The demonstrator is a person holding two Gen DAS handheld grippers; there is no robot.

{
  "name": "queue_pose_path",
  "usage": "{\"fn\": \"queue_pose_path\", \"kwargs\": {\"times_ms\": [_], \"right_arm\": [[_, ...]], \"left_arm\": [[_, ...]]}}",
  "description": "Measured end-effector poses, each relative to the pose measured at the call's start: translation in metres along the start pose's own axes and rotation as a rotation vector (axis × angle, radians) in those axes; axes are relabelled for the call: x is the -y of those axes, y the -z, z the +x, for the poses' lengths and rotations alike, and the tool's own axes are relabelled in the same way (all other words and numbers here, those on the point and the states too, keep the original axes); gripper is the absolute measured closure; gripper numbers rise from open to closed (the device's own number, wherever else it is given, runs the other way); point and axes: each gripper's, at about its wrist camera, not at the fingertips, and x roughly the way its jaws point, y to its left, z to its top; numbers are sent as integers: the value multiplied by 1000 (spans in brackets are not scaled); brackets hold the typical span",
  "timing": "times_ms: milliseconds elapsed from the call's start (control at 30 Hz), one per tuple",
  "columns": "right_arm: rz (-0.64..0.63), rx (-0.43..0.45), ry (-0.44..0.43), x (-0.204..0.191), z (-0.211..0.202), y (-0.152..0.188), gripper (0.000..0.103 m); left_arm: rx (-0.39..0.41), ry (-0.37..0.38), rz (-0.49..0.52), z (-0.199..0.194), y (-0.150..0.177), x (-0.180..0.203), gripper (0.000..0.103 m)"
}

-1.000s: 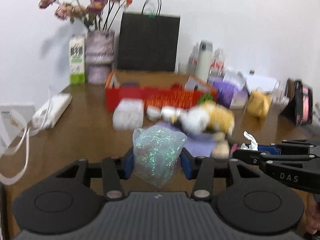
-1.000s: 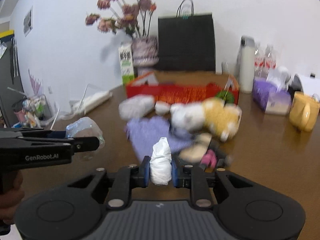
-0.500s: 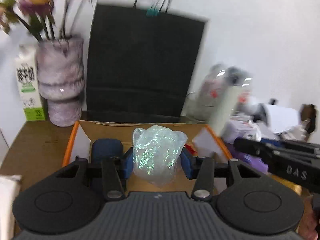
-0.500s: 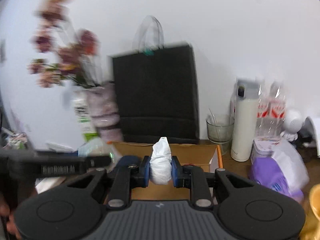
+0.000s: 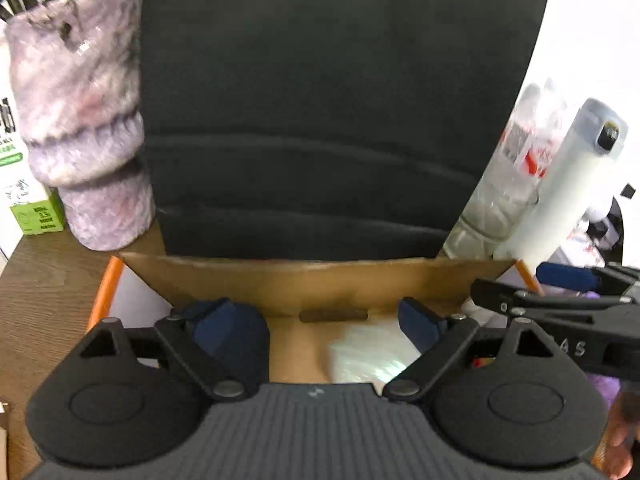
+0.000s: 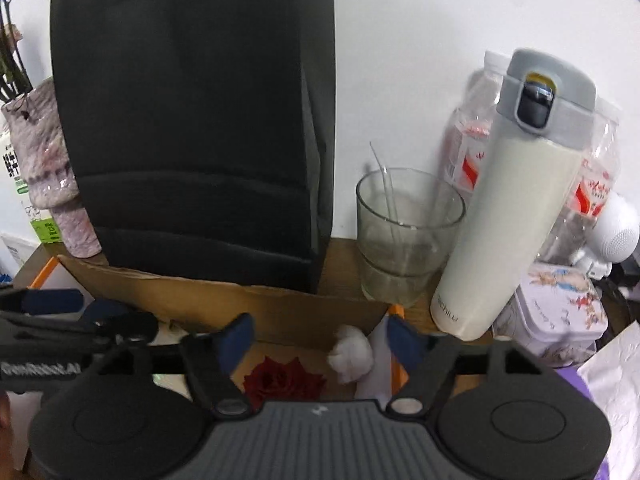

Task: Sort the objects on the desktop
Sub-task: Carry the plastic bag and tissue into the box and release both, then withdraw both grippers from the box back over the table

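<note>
Both my claws are opening over the box [image 5: 280, 280]. L claw [image 5: 320, 322]: soft shiny bag [image 5: 368, 354] drops. R claw [image 6: 320, 338]: light white wad [image 6: 352, 354] falls; pinch middles.

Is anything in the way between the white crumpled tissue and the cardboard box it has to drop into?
Nothing visible is. The right gripper is opening, and the white crumpled tissue sits loose between its fingers, right above the open brown cardboard box. Below, only a dark red flower lies on the box floor, off to the side.
</note>
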Motion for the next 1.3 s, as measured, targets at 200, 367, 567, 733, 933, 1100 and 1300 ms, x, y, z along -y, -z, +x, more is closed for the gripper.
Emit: {"fn": "queue_pose_path", "kwargs": {"times_ms": [200, 367, 567, 733, 933, 1100, 1300], "right_arm": [[0, -8, -43, -7, -27, 4, 28], [-14, 6, -51, -14, -68, 24, 25], [3, 24, -80, -18, -113, 49, 24], [11, 61, -106, -27, -154, 84, 21], [65, 146, -168, -31, -215, 162, 16], [35, 178, -157, -43, -247, 241, 15], [34, 165, -154, -52, -272, 310, 15]], "left_arm": [[-10, -25, 6, -28, -4, -2, 7], [-12, -39, 2, -67, 10, -6, 6], [16, -36, 25, -118, 35, -4, 3], [65, -28, 76, -162, 71, 1, 2], [173, 23, 95, -220, 161, 1, 0], [214, -31, 92, -243, 239, 0, 0], [223, -119, 32, -261, 312, -14, 0]]}}
